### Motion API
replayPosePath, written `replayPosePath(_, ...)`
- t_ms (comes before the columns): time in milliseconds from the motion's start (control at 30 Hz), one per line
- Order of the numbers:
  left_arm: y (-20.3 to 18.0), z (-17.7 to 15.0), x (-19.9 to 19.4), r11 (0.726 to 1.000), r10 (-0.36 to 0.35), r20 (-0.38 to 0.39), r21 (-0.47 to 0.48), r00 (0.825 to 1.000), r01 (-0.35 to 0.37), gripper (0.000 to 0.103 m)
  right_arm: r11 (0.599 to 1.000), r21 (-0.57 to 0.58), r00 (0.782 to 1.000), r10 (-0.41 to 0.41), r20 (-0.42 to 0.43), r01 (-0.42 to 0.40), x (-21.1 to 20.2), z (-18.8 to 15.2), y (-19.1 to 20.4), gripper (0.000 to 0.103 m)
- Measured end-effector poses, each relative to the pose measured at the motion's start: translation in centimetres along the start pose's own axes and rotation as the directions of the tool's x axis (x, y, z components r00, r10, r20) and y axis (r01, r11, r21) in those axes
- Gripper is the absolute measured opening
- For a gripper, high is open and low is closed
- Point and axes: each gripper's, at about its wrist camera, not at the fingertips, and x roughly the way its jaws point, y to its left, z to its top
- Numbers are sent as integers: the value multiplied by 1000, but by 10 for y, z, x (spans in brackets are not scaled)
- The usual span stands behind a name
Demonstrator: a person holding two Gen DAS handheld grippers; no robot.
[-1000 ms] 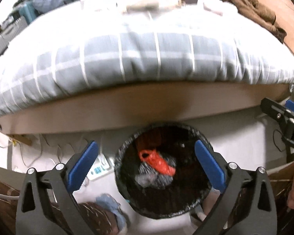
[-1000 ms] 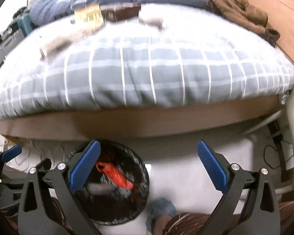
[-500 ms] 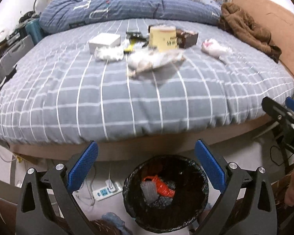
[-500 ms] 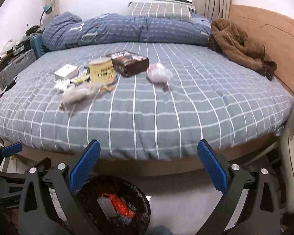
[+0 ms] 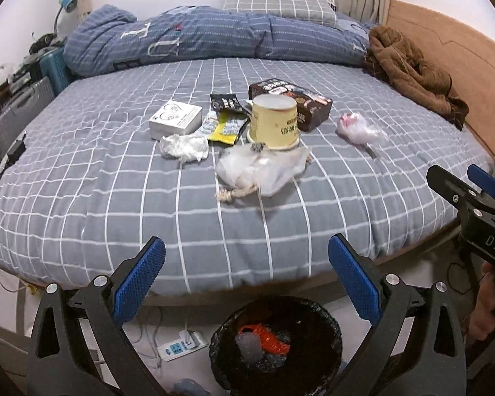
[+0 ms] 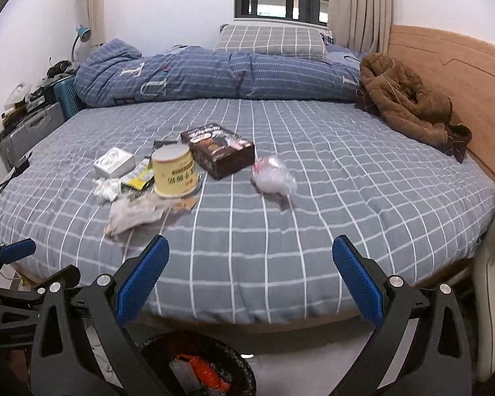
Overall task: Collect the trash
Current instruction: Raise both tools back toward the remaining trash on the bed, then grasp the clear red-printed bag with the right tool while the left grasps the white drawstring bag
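Observation:
Trash lies on the grey checked bed (image 5: 148,217): a yellow cup (image 5: 273,122) upside down, a brown box (image 5: 293,103), a white box (image 5: 175,120), a crumpled tissue (image 5: 184,147), a clear plastic bag (image 5: 260,171), yellow wrappers (image 5: 226,127) and a pinkish plastic wad (image 5: 358,128). A black-lined bin (image 5: 275,346) with orange trash stands on the floor below the bed edge. My left gripper (image 5: 246,279) is open and empty above the bin. My right gripper (image 6: 250,279) is open and empty, facing the bed; the cup (image 6: 173,173) and wad (image 6: 272,176) lie ahead.
A blue duvet (image 5: 214,38) and pillow lie at the far side. A brown coat (image 5: 412,69) sits by the wooden headboard (image 5: 462,66). A suitcase and clutter (image 5: 13,112) stand left. A power strip (image 5: 181,346) lies on the floor by the bin.
Both grippers have risen and tilted up from the bin, so the bed top and the trash on it have come into view. Both stay open and empty.

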Motion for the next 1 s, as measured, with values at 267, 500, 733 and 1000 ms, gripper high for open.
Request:
replayPosePath(267, 7, 29, 24, 1000, 18, 11, 1, 1000, -18, 97, 1000, 5, 1000, -10, 1, 10, 30, 26, -7, 94)
replayPosePath(500, 19, 49, 53, 1000, 17, -10, -15, 1000, -17, 97, 1000, -21, 1000, -11, -12, 11, 58, 46, -3, 93)
replayPosePath(733, 20, 67, 83, 1000, 26, -28, 16, 999, -25, 97, 999, -31, 999, -26, -33, 25, 96, 67, -8, 93)
replayPosePath(1000, 18, 84, 115, 1000, -12, -68, 23, 998, 14, 97, 998, -30, 995, -55, -83, 53, 152, 84, -21, 93)
